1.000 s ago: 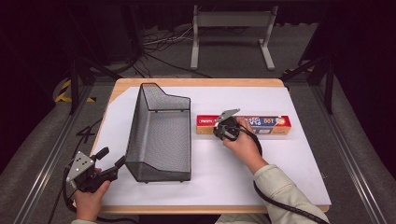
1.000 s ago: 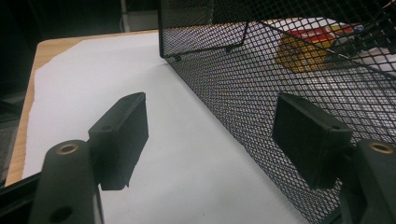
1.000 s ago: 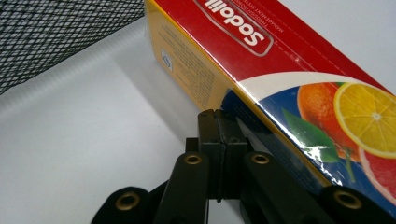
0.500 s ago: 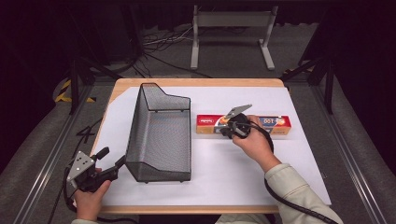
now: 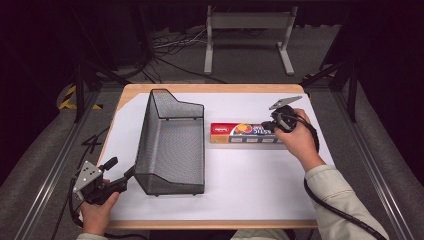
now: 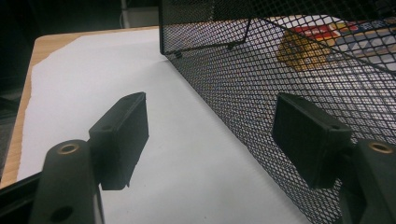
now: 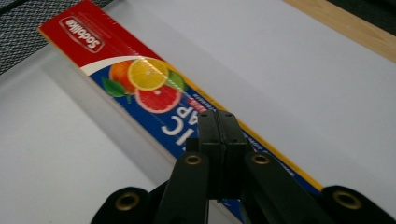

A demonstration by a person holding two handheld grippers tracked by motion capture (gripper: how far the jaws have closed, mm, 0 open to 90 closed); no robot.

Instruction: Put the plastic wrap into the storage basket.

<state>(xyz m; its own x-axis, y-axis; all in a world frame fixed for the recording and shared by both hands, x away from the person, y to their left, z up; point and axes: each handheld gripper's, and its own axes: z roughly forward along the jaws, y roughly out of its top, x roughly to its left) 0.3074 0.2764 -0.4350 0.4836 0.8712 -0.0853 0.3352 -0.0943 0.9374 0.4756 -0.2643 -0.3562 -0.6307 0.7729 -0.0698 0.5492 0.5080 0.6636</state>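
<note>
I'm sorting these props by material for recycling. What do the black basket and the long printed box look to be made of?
The basket looks like metal mesh with a matte black coating: fine diamond openings you can see through, framed by a thin wire rim. The long box looks like glossy printed cardboard: sharp folded edges, and glare across the fruit picture. A thin film wrap is possible; I can't tell.

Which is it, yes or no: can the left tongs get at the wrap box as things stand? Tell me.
Probably not directly. The left tongs, open, sit at the near left corner of the mesh basket, and the basket stands between them and the wrap box.
</note>
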